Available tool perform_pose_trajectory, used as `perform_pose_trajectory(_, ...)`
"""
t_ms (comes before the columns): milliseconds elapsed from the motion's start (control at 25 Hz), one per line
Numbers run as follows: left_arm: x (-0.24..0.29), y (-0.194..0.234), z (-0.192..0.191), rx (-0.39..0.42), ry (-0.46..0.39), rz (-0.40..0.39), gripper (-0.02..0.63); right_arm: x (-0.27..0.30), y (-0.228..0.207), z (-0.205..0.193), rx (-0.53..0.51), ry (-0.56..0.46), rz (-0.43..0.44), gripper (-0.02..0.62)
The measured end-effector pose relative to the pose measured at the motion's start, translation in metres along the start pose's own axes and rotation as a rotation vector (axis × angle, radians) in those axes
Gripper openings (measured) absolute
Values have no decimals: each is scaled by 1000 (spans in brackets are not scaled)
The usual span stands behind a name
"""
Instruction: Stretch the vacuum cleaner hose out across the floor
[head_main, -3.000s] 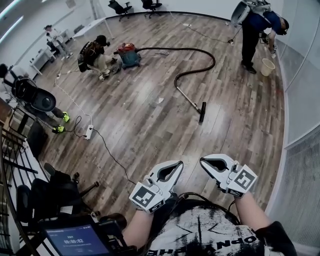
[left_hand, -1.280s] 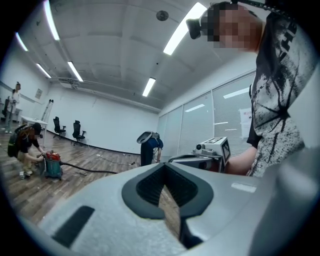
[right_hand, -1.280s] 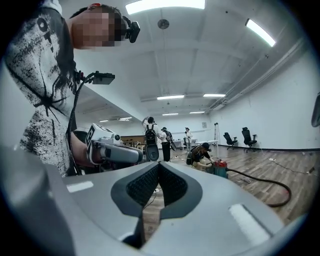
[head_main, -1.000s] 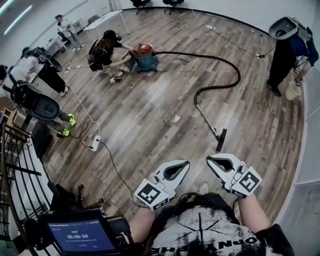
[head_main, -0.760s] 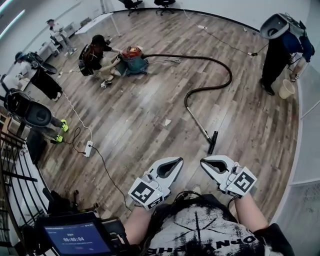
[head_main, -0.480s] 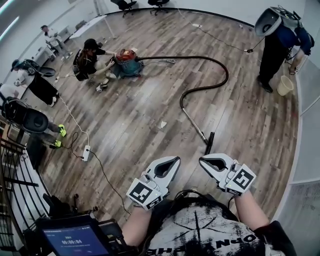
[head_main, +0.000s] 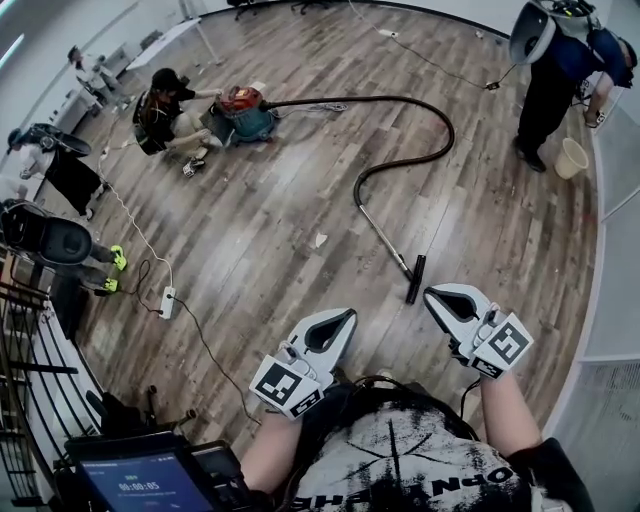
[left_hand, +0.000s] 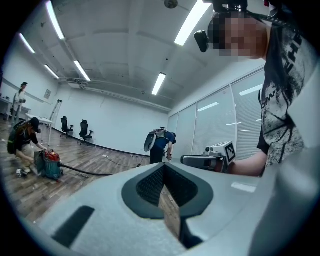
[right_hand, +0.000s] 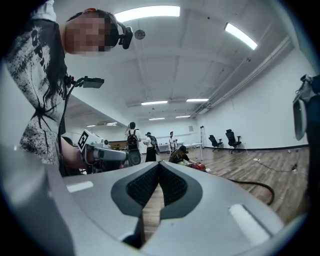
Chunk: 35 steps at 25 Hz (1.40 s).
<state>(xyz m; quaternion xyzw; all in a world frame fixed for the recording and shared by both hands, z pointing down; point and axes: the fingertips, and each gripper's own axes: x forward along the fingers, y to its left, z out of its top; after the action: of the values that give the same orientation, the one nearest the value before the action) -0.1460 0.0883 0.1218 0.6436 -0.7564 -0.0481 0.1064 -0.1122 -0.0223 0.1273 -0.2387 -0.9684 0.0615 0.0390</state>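
Wood floor (head_main: 250, 230); hose (head_main: 441, 120) curves from vacuum (head_main: 241, 103); wand (head_main: 383, 233) lies diagonally, nozzle (head_main: 414, 279) nearest.

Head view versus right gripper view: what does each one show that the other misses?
Only the head view shows the black floor nozzle on the metal wand, the white power strip and the beige bucket. Only the right gripper view shows the ceiling strip lights and the black head-mounted camera. Both show the red-lidded teal vacuum cleaner, its black curved hose, the wooden floor and the left tool.
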Motion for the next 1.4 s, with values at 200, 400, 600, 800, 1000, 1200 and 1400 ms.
perform_pose_trajectory(200, 24, 22, -5, -1, 11, -66, 0, 12, -25, -2, -3, -4, -59, 8)
perform_pose_trajectory(400, 44, 60, 5, 5, 16, -169, 0, 43, -42, 4, -13, -9, -127, 8)
perform_pose_trajectory(600, 49, 105, 18, 13, 27, -279, 0, 85, -53, 14, -22, -28, -220, 8)
perform_pose_trajectory(800, 41, 154, 19, -4, 50, -343, 0, 135, -57, 14, -20, -17, -277, 8)
perform_pose_trajectory(1000, 27, 192, 20, -3, 58, -394, 0, 187, -49, 17, -41, -3, -291, 8)
perform_pose_trajectory(1200, 14, 217, 24, -20, 46, -392, 0, 216, -47, 18, -43, 21, -281, 6)
perform_pose_trajectory(1400, 15, 239, 35, -45, 9, -342, 0, 233, -63, 25, -60, 44, -266, 8)
